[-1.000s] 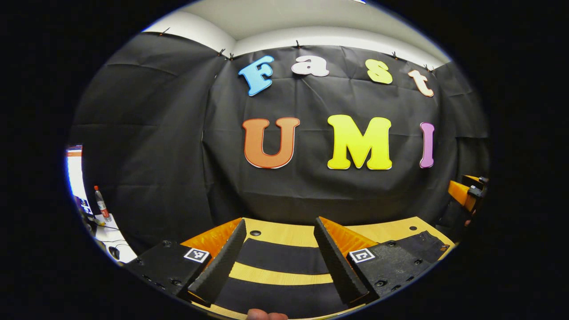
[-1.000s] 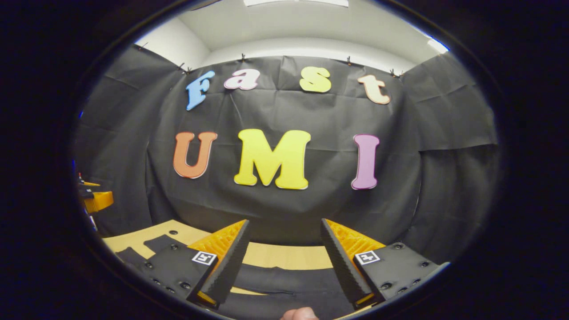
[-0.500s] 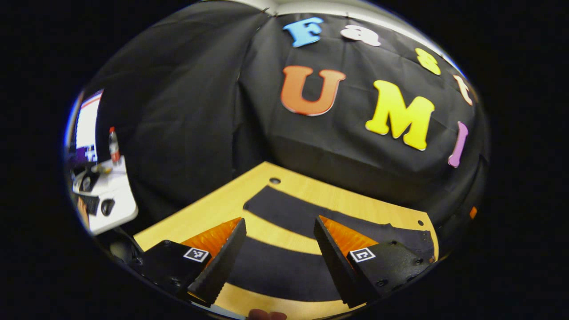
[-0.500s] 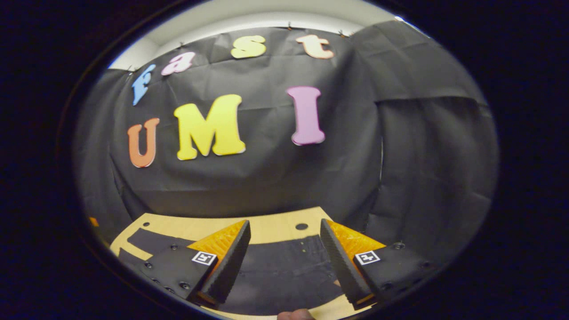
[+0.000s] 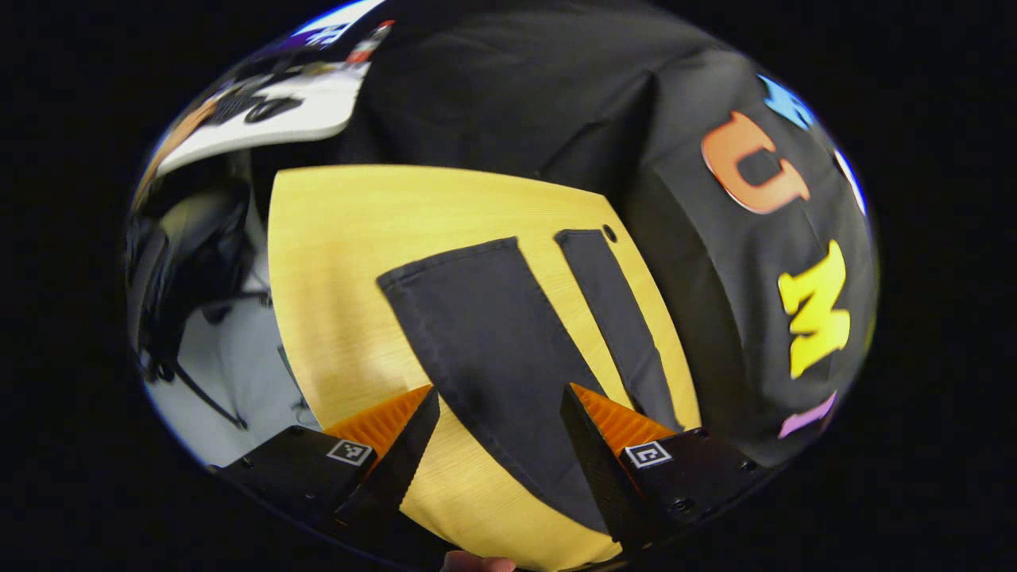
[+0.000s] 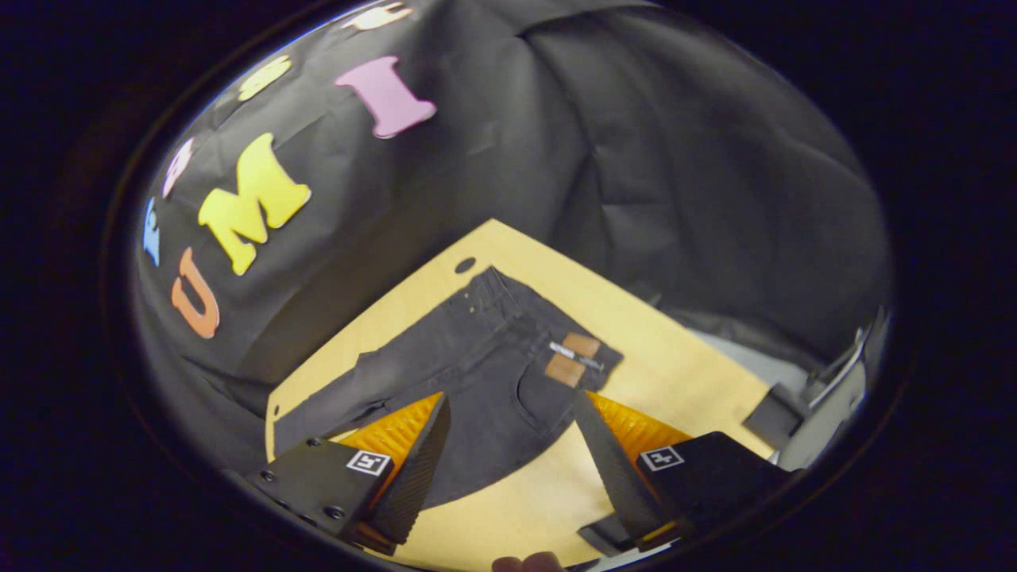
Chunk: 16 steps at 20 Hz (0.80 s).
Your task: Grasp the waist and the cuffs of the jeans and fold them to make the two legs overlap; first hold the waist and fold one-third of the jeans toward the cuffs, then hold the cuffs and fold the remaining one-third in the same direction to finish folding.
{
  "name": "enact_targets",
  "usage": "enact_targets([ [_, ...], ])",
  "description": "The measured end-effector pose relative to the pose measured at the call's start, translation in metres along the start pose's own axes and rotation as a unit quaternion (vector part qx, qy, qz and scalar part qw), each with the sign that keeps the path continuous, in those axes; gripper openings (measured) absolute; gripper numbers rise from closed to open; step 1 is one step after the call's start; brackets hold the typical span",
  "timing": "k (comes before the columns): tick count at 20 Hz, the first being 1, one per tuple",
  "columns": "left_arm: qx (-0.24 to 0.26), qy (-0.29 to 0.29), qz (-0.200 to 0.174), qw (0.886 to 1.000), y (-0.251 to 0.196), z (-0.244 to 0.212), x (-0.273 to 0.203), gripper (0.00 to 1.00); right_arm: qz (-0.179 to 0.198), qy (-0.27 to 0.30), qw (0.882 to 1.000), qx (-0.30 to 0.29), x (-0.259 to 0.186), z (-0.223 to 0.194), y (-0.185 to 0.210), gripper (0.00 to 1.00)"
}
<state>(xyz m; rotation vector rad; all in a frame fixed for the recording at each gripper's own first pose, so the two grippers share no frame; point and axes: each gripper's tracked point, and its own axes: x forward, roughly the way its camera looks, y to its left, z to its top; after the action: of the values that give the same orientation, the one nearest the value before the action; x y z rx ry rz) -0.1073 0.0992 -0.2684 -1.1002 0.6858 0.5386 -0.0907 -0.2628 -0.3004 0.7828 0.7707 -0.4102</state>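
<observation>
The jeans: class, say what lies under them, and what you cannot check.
The jeans lie flat on a pale wooden table, legs spread apart with bare wood between them. Whatever is beneath the cloth itself is covered.

Matt dark denim is seen in the jeans (image 6: 477,357), laid on a smooth, light wood-grain table (image 5: 342,238).

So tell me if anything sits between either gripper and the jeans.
Nothing visible does. The left gripper hangs open above the jeans legs and cuffs, the right gripper open above the waist. Bare wooden table surrounds them.
</observation>
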Motion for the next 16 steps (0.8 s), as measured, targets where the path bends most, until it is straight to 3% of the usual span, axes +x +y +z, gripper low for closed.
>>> enact_targets([
  [3,-0.079,0.004,0.008,0.997,0.003,0.006,0.002,0.99,0.001,0.034,0.998,0.060,0.018,-0.014,-0.004,0.98],
  [6,-0.109,0.002,0.029,0.994,0.010,0.019,0.007,0.99,-0.008,0.057,0.993,0.100,0.028,-0.023,-0.011,0.98],
  [12,-0.112,-0.002,0.034,0.993,0.010,0.033,0.023,0.99,-0.009,0.088,0.977,0.193,0.058,-0.021,-0.019,0.98],
  [13,-0.108,-0.001,0.034,0.994,0.011,0.036,0.025,0.99,-0.012,0.085,0.974,0.208,0.064,-0.017,-0.022,0.92],
  [16,-0.103,-0.005,0.034,0.994,0.009,0.043,0.030,1.00,-0.009,0.078,0.969,0.233,0.078,-0.001,-0.024,0.92],
])
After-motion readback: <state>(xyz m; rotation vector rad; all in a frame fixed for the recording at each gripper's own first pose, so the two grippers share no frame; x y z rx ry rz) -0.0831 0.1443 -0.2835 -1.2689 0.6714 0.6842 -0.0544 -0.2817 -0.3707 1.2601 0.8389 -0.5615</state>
